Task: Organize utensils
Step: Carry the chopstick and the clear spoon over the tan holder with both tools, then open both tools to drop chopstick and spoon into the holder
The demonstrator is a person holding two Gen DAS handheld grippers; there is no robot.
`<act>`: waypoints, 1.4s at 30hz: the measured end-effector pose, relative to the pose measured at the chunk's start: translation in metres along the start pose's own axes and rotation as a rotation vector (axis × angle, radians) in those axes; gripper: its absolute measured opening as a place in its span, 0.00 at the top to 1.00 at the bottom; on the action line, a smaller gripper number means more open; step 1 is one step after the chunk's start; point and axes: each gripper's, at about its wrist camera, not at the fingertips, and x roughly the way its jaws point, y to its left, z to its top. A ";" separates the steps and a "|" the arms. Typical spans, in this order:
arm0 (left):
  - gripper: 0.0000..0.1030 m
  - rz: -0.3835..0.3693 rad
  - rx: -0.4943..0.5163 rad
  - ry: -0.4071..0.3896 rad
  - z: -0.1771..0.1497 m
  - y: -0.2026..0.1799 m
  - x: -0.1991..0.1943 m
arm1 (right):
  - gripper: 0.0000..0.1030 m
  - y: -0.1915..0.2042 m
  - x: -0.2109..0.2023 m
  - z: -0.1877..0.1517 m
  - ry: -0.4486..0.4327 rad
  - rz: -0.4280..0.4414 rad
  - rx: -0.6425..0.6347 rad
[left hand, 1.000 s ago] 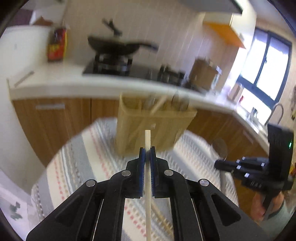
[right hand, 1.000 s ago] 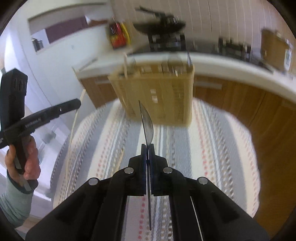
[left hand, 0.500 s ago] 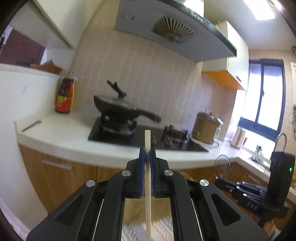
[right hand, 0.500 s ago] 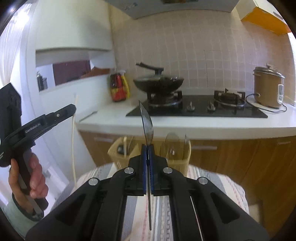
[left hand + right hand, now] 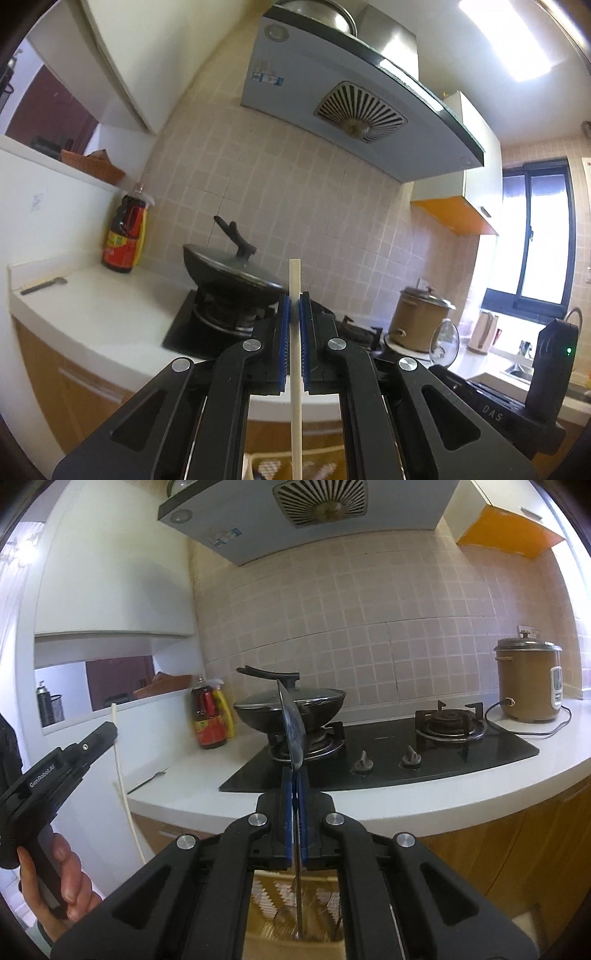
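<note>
My left gripper is shut on a pale wooden chopstick that stands upright between the pads. It also shows from the side in the right wrist view, held by the left gripper. My right gripper is shut on a metal spoon, bowl end up, handle pointing down toward the woven utensil holder below it. The holder's rim shows at the bottom of the left wrist view.
A white counter carries a black gas hob, a lidded wok, a brown rice cooker and sauce bottles. A range hood hangs above. The right gripper's body shows at right.
Both grippers have tilted up and risen: the striped table and the holder dropped to the bottom of both views and the stove wall fills them. Both grips are unchanged.
</note>
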 end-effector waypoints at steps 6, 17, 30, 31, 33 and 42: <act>0.97 0.028 0.007 -0.008 -0.026 0.010 0.021 | 0.98 -0.009 0.024 -0.027 0.002 -0.068 -0.038; 0.96 0.038 0.032 -0.044 -0.057 0.010 0.021 | 0.98 -0.010 0.032 -0.057 -0.009 -0.095 -0.086; 0.74 0.035 0.003 0.025 -0.057 0.012 -0.013 | 0.38 -0.013 -0.012 -0.058 0.000 -0.108 -0.070; 0.74 0.033 0.009 0.029 -0.054 0.011 -0.017 | 0.38 -0.012 -0.018 -0.055 0.007 -0.101 -0.070; 0.74 0.031 0.020 0.033 -0.048 0.006 -0.030 | 0.38 -0.009 -0.034 -0.051 -0.001 -0.113 -0.072; 0.64 0.015 -0.031 0.130 -0.030 0.002 -0.088 | 0.39 0.007 -0.085 -0.050 0.141 -0.097 -0.045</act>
